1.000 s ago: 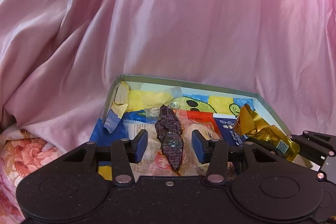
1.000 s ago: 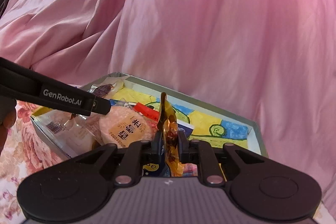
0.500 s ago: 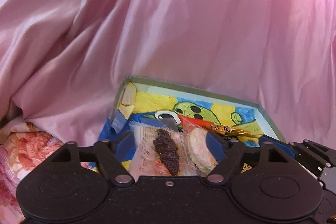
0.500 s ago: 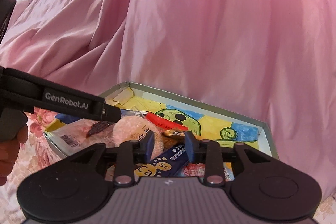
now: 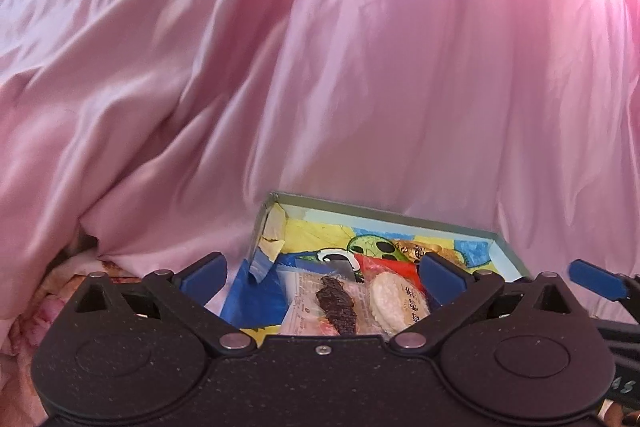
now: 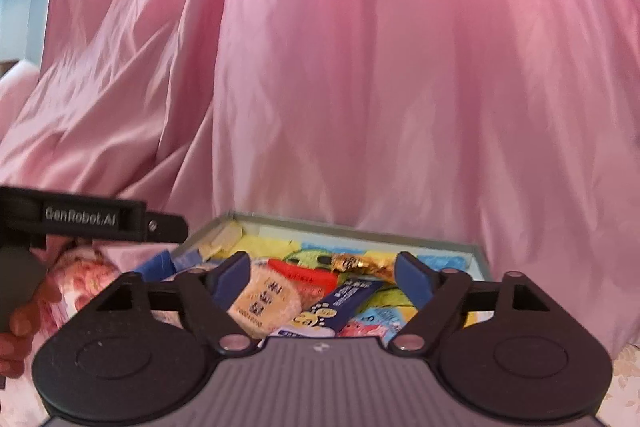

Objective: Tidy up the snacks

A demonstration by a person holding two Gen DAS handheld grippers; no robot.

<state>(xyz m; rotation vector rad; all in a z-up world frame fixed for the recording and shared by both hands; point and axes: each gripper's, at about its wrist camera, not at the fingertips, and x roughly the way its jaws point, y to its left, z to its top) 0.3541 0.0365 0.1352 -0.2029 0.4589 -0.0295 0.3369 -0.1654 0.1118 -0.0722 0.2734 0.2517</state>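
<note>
A shallow box [image 5: 380,213] with a colourful cartoon floor holds several snack packs. In it lie a dark brown jerky piece [image 5: 338,301], a round rice cracker [image 5: 394,301] and a gold wrapper [image 5: 412,249]. My left gripper [image 5: 323,273] hovers above the box's near left part, its jaws opening wide with nothing pressed between them. My right gripper [image 6: 323,275] hangs over the box [image 6: 360,227], jaws opening too and holding nothing. Below it lie the gold wrapper [image 6: 360,263], a blue stick pack [image 6: 344,301], a red pack [image 6: 304,275] and the rice cracker [image 6: 264,301].
Pink satin cloth [image 5: 320,67] rises in folds right behind the box. Floral fabric [image 5: 60,287] lies to the left of it. The left gripper's body [image 6: 92,215] and the hand [image 6: 20,323] holding it show at the right wrist view's left edge.
Both grippers have opened and lifted. The left let go of the dark jerky piece and the right let go of the gold wrapper; both snacks now lie in the box.
</note>
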